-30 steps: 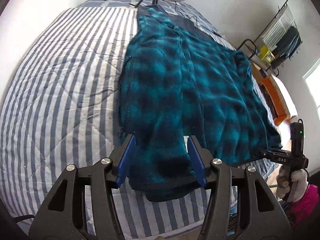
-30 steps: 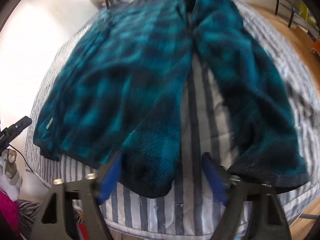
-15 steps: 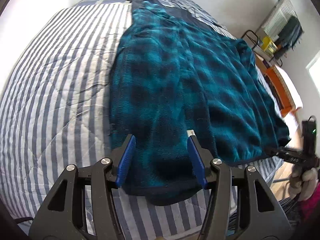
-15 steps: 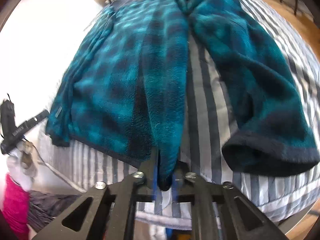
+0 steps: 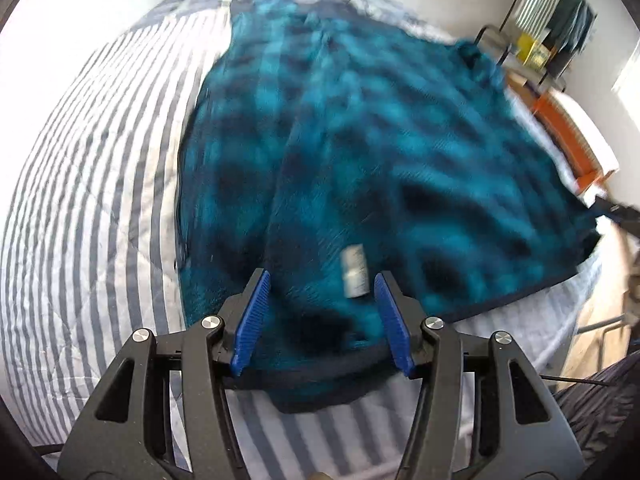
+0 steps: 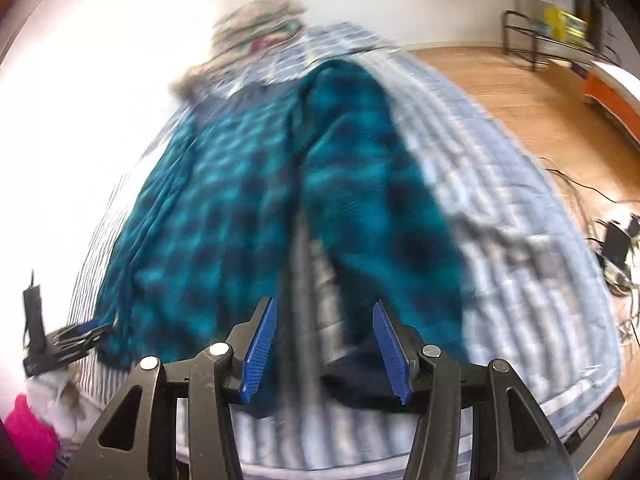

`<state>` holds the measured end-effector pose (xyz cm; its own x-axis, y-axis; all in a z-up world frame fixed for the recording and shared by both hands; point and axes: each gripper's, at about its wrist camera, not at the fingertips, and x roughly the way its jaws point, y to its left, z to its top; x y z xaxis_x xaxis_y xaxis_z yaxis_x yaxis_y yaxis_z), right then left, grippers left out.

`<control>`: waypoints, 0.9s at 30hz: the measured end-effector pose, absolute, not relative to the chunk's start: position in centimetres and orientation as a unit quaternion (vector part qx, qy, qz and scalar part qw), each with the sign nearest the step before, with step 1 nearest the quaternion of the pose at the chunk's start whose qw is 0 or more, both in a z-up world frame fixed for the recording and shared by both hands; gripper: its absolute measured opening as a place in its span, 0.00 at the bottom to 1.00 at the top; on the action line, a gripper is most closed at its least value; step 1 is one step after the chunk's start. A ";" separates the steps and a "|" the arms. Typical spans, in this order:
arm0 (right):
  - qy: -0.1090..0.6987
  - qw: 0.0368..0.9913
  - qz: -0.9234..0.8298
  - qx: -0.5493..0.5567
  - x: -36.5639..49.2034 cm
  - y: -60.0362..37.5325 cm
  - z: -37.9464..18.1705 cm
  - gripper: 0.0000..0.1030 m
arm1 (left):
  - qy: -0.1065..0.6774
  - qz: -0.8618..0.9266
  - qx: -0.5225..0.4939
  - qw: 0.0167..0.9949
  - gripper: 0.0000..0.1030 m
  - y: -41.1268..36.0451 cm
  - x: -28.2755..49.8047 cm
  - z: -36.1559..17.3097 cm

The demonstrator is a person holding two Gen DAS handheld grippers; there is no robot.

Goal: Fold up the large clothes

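A large teal and black plaid fleece garment (image 5: 360,152) lies spread on a striped bed. In the left wrist view my left gripper (image 5: 322,312) is open, its blue pads on either side of the garment's near hem, beside a small white label (image 5: 354,270). In the right wrist view the garment (image 6: 240,216) shows with one sleeve (image 6: 368,168) lying to the right. My right gripper (image 6: 324,342) is open over the near hem, between body and sleeve cuff. The view is blurred. The left gripper (image 6: 64,340) also shows at the far left edge there.
The blue and white striped quilt (image 5: 88,184) covers the bed. Folded bedding (image 6: 256,28) lies at the head. A metal rack (image 5: 540,40) and an orange and white box (image 5: 572,140) stand to the right. Wooden floor (image 6: 520,96) with cables (image 6: 612,236) lies beyond the bed.
My right gripper was shut on the garment's hem half a second ago and is now open; the hem has dropped. My left gripper stays open and has moved in over the near hem.
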<state>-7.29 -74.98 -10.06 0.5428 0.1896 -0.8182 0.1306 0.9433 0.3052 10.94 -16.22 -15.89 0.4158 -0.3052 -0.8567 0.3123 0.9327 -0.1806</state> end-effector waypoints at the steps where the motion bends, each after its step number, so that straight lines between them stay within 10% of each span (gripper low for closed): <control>1: 0.476 0.862 0.008 0.173 -7.4 -76.0 -10.0 0.55 | 0.498 -0.192 -0.004 0.846 0.54 -16.4 10.6 -14.6; 27: 0.526 0.790 0.014 0.315 -9.2 -81.8 -16.1 0.60 | 0.443 -0.363 0.017 0.820 0.54 -30.1 6.6 -9.5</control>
